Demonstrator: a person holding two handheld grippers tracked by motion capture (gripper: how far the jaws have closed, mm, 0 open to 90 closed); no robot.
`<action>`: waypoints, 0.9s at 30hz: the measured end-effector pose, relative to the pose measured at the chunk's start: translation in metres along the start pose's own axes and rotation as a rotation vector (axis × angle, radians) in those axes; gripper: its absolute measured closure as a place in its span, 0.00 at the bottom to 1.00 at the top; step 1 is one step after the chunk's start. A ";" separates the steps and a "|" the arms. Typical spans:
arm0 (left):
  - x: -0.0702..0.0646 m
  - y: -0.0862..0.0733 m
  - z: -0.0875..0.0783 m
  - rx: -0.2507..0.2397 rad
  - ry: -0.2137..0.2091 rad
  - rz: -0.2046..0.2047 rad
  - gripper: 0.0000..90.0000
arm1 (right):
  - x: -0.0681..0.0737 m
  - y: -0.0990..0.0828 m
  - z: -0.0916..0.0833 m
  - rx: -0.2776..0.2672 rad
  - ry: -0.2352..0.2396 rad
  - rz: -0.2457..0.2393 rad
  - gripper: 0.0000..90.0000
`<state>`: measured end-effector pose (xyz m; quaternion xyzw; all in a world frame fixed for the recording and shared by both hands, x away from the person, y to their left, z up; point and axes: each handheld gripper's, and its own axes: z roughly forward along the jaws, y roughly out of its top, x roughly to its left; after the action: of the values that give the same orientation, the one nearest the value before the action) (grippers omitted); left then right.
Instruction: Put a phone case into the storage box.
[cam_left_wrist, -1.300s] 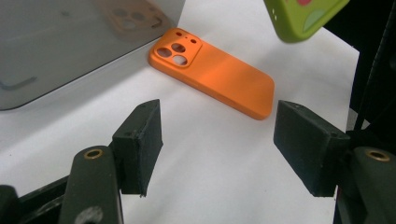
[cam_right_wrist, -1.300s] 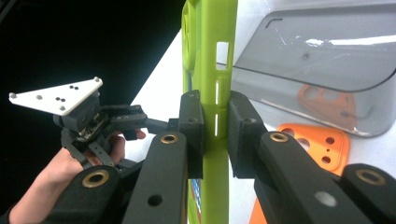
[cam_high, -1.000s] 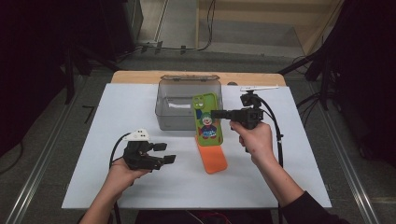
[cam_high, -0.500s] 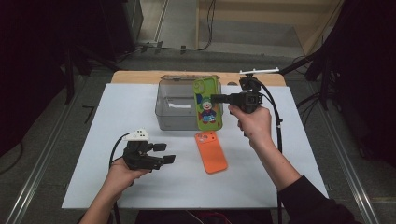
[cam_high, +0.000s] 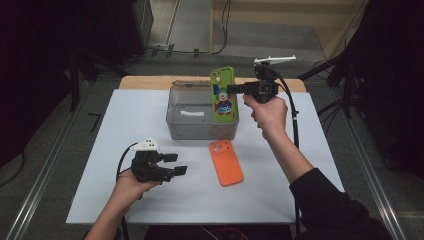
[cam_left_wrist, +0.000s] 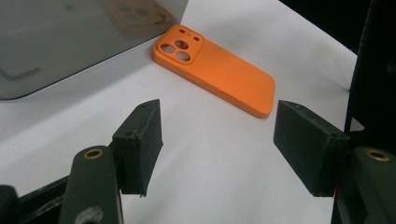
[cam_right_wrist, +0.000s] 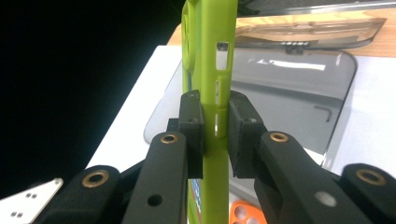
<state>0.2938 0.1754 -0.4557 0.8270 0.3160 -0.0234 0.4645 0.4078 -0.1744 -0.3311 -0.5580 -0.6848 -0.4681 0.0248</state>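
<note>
The right tool (cam_high: 239, 88) is clamped on the edge of a green phone case (cam_high: 224, 95), holding it in the air above the clear grey bin (cam_high: 197, 122) at the back of the bench (cam_high: 300, 150). The case stands upright, long axis vertical, camera cutout at the top, its printed cartoon back facing the person. The left tool (cam_high: 172, 163) rests low on the bench with its jaws apart and nothing between them. Ahead of it, an orange phone case (cam_left_wrist: 217, 67) lies flat, back up, camera end toward the bin.
</note>
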 end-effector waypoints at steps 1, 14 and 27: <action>0.000 0.000 0.000 -0.001 -0.001 0.000 0.37 | -0.001 0.002 0.001 0.000 -0.008 0.001 0.84; 0.001 -0.001 -0.001 0.001 -0.005 -0.006 0.37 | -0.005 0.018 0.029 0.048 -0.120 0.017 0.84; 0.001 0.000 -0.001 -0.006 -0.004 -0.005 0.37 | -0.022 0.020 0.061 0.091 -0.189 0.094 0.84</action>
<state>0.2939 0.1771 -0.4555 0.8248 0.3171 -0.0253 0.4675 0.4615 -0.1510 -0.3649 -0.6294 -0.6778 -0.3801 0.0076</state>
